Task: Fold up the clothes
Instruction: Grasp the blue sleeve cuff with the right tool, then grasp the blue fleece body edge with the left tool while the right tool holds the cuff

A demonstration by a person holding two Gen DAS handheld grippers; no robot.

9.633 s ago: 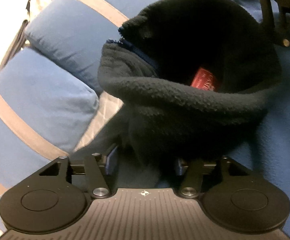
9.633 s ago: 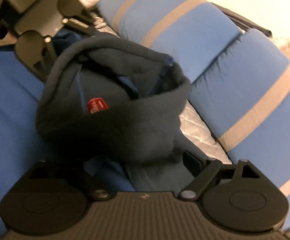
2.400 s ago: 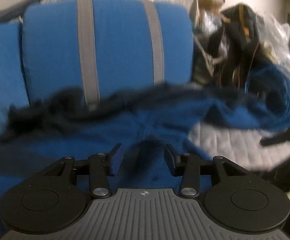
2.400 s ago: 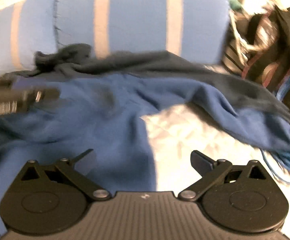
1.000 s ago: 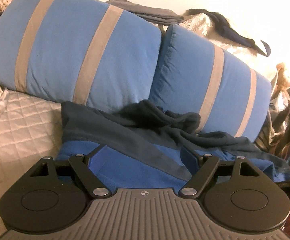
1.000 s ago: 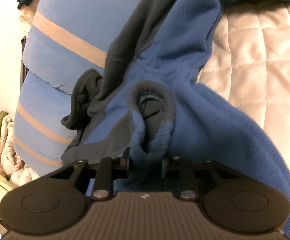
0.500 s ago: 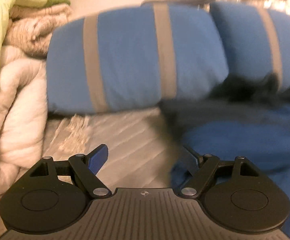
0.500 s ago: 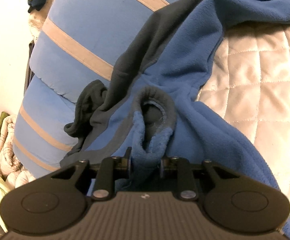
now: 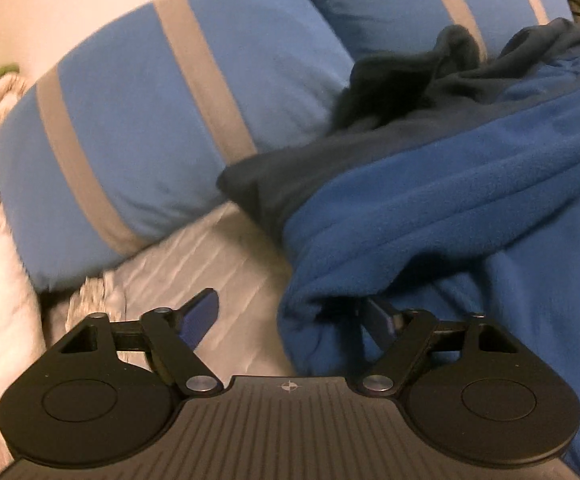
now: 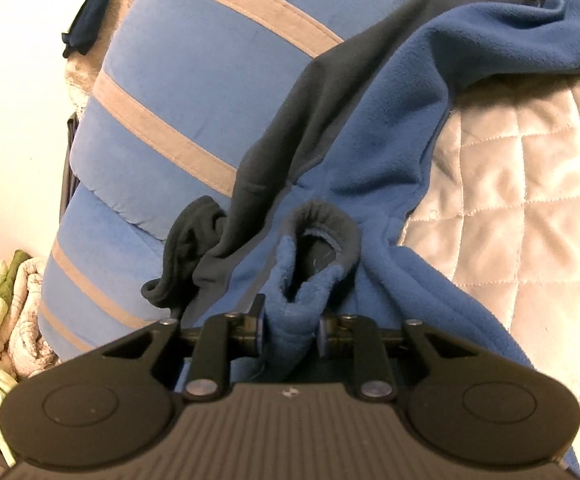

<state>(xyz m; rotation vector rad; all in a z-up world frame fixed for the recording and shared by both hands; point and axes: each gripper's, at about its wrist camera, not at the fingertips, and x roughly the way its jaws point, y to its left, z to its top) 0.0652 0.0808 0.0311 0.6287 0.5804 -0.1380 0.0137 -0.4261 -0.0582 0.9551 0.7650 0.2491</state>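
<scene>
A blue fleece jacket (image 9: 430, 208) with dark grey panels lies crumpled on the quilted bedspread (image 9: 218, 256), its collar against the pillows. My left gripper (image 9: 290, 316) sits low at the jacket's near left edge and its jaws are closing. The right fingertip (image 9: 378, 318) is tucked under a fold of fleece, while the left fingertip (image 9: 200, 316) stands over bare quilt, clear of the cloth. In the right wrist view my right gripper (image 10: 290, 328) is shut on a bunched blue sleeve, with the grey-rimmed cuff (image 10: 326, 220) standing up just beyond the fingers.
Two blue pillows with grey stripes (image 9: 150, 120) (image 10: 194, 80) lean along the back of the bed. A pile of folded beige and green bedding (image 10: 2, 312) lies at the left. Pale quilt (image 10: 530, 200) shows to the right of the jacket.
The left gripper has sunk and rolled, bringing the jacket's edge up to its right finger, and its jaws have narrowed. The right gripper keeps its hold on the sleeve, hardly moved.
</scene>
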